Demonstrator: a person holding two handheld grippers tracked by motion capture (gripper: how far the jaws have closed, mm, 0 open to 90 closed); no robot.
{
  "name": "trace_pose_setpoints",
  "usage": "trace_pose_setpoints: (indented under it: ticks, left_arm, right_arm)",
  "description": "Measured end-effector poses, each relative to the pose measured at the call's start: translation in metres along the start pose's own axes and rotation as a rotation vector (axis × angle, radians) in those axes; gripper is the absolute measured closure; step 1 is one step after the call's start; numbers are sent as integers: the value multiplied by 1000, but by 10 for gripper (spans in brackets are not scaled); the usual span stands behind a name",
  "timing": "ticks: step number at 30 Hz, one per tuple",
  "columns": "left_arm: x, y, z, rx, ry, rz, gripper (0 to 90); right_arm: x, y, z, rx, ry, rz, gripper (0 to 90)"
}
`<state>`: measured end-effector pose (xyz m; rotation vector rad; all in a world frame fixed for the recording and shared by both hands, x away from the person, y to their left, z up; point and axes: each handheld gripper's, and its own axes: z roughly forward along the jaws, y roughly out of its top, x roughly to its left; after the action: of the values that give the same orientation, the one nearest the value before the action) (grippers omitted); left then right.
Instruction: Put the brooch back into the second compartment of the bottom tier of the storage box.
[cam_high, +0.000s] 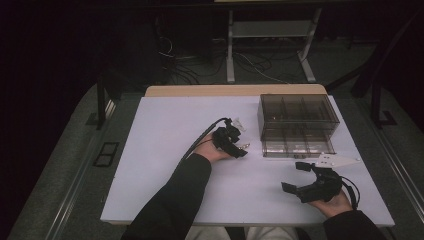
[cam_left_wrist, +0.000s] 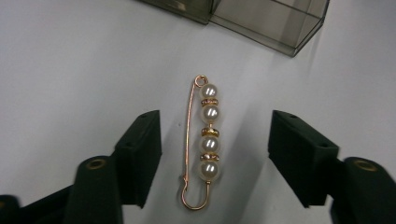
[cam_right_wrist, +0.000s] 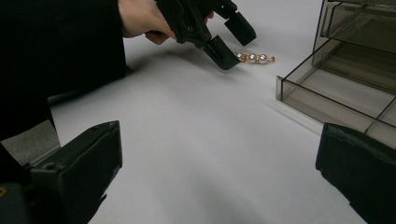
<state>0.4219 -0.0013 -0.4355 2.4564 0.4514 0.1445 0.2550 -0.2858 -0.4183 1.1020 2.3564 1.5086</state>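
Nearest the person, the right tongs (cam_high: 292, 176) rest low over the white table (cam_high: 165, 150) at its near right side, held in the right hand (cam_high: 336, 202). Their two black jaws stand wide apart with nothing between them; the right gripper view looks out between them across bare table.

Farther in, near the middle of the table, the left hand (cam_high: 210, 149) comes in on a dark sleeve (cam_high: 172, 200) and tilts the left tongs (cam_high: 242, 150) down toward a gold pin (cam_left_wrist: 204, 142). The pin lies flat on the table, a long gold safety-pin shape strung with four pearls and small gold spacers between them. In the left gripper view it lies lengthwise between the two jaws, its looped end away from the camera and its rounded clasp end nearer. The jaws stand on either side of it, partly apart, and neither pad touches it: clear table shows between each pad and the pin. In the right gripper view the tips of the left tongs (cam_right_wrist: 231, 44) sit just over the pin (cam_right_wrist: 254, 58).

Beyond the pin, to the right, stands a smoky clear drawer box (cam_high: 298, 112), divided into compartments, with its lower drawer (cam_high: 295, 145) pulled out toward the person. The pin lies near the drawer's front left corner, apart from it.
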Motion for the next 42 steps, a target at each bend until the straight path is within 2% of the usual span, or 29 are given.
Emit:
trace_pose_setpoints:
  ticks: [1,2,3,4,6,8,9,17,20,22,23,24,25,27,28,29,31,34,36,42]
  left_arm:
    - [-2,-1,1,-4,0,-25,388]
    - [-1,0,0,19,-1,5,408]
    - [0,0,0,20,1,6,428]
    - [0,0,1,22,2,6,446]
    - [-2,-1,3,-3,7,-21,481]
    - [-1,-1,3,4,8,-16,519]
    - [1,-1,1,25,10,10,570]
    - [2,-1,2,11,2,4,688]
    - [2,-1,3,-10,15,-5,718]
    - [2,-1,3,-4,18,3,749]
    - [0,-1,3,-6,16,-13,767]
    - [2,0,3,6,19,11,781]
    - [1,0,4,-6,18,-8,785]
    - [1,0,3,5,9,-28,791]
    - [3,0,2,21,6,-15,791]
    - [4,1,3,15,6,-4,792]
    - [5,2,3,13,-2,-23,793]
    - [6,3,1,33,-28,-21,794]
    - [4,4,0,28,-30,-24,794]
    - [0,10,-10,32,-46,3,794]
  right_arm:
    - [0,0,0,1,0,1,2]
    - [0,0,0,2,0,2,2]
    - [0,0,0,4,0,3,2]
    - [0,0,0,5,0,4,2]
    - [0,0,0,5,0,3,2]
    - [0,0,0,4,0,3,2]
    - [0,0,0,4,0,4,2]
    - [0,0,0,4,-1,3,2]
    - [0,0,0,0,3,6,2]
    - [-1,0,0,-7,9,12,2]
    - [-1,0,0,-11,12,18,2]
    - [-1,0,0,-15,14,21,2]
    - [-1,0,0,-16,14,22,2]
    - [0,0,0,-14,14,20,3]
    - [0,0,0,-14,14,19,3]
    - [0,0,0,-14,14,19,2]
    - [0,0,0,-13,14,19,2]
    - [0,0,0,-17,17,21,2]
    - [-1,1,-1,-21,19,25,2]
    - [-1,1,-1,-22,19,28,2]
